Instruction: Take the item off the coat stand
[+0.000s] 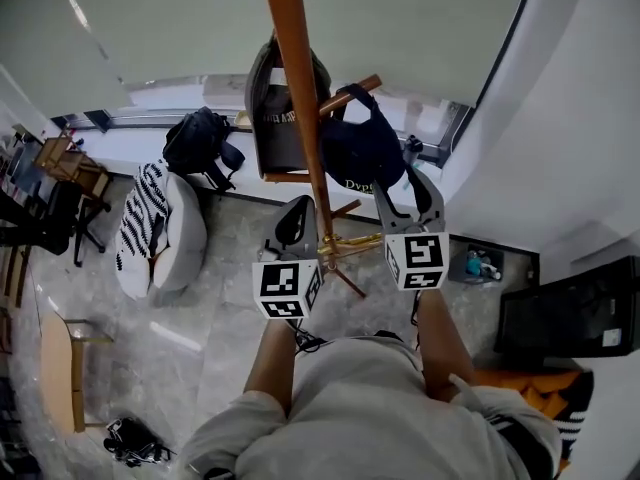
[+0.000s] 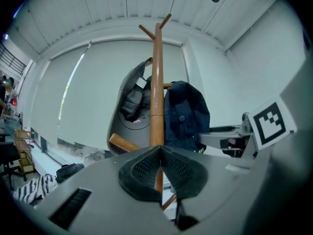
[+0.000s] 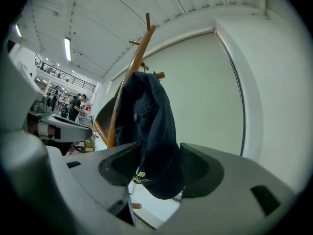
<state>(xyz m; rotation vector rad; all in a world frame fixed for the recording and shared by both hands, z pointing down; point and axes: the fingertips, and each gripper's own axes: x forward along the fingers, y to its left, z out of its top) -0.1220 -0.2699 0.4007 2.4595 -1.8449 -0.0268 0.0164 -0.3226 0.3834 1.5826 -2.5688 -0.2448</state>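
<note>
The tall brown wooden coat stand (image 1: 297,78) rose before us, with a grey fabric bag (image 1: 272,128) hanging on its left side. The dark navy cloth cap with yellow lettering (image 1: 358,156) hung on the stand's right side. Our right gripper (image 3: 155,155) held its jaws wide apart around the cap's lower edge without pinching it. Our left gripper (image 2: 160,151), jaws pressed together and empty, pointed at the stand.

Head view looks steeply down; both gripper views face the coat stand (image 1: 300,88) close up.
</note>
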